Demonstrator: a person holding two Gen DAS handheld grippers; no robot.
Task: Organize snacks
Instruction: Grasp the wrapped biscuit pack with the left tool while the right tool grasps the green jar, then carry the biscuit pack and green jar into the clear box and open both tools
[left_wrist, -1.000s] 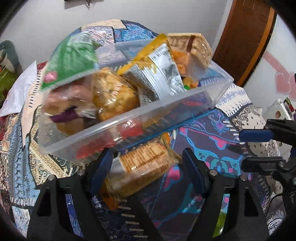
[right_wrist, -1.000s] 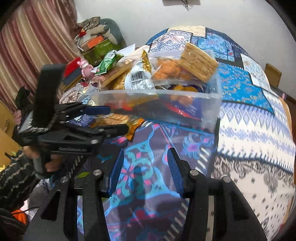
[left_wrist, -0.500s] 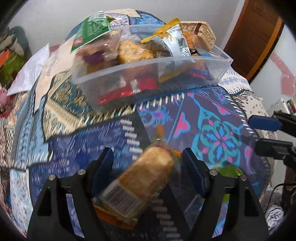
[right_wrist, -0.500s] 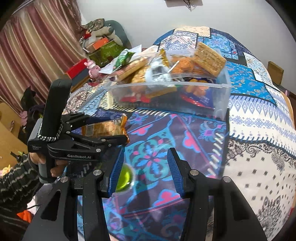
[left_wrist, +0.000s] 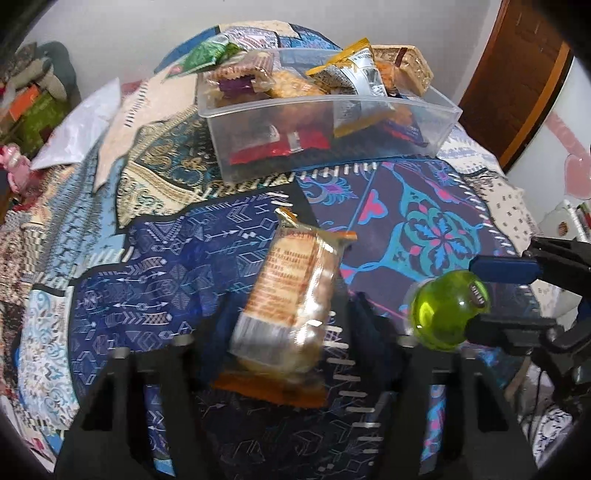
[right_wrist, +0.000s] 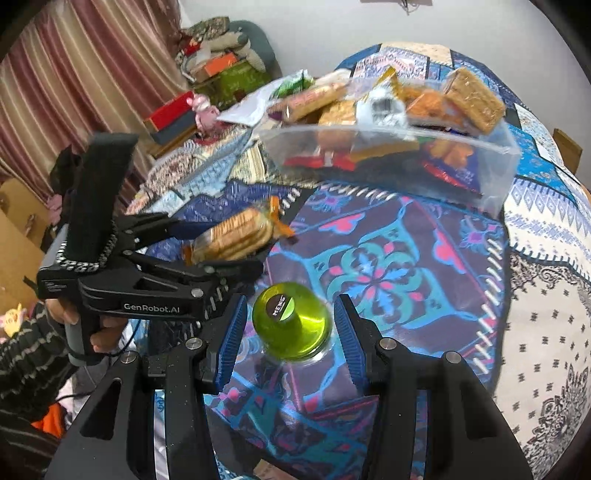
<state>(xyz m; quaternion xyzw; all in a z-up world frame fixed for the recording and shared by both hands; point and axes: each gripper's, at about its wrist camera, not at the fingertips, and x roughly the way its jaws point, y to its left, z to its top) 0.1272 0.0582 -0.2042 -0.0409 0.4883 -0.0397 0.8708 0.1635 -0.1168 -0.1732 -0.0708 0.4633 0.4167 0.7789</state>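
A clear plastic bin (left_wrist: 443, 122) (right_wrist: 498, 173), heaped with several snack packets, stands at the far side of the patchwork cloth (left_wrist: 155, 295). My left gripper (left_wrist: 288, 325) (right_wrist: 225, 243) is pulled back from the bin. Its jaws are closing on a clear biscuit packet with orange ends (left_wrist: 291, 295) (right_wrist: 236, 236), and both pads touch it. My right gripper (right_wrist: 290, 332) (left_wrist: 471, 295) straddles a small clear container with a round green top (right_wrist: 291, 321) (left_wrist: 447, 310). Narrow gaps show between that container and the blue pads (right_wrist: 232, 332).
A white plastic bag (left_wrist: 77, 129) lies on the cloth left of the bin. Boxes and soft toys (right_wrist: 221, 70) are piled against the wall beside a striped curtain (right_wrist: 74, 74). A brown door (left_wrist: 517, 74) stands at the right. A hand in a striped sleeve (right_wrist: 103, 332) holds the left gripper.
My left gripper has drawn back from the bin with the biscuit packet between its jaws, which have narrowed onto it. My right gripper has shifted so the green-topped container now sits between its fingers.
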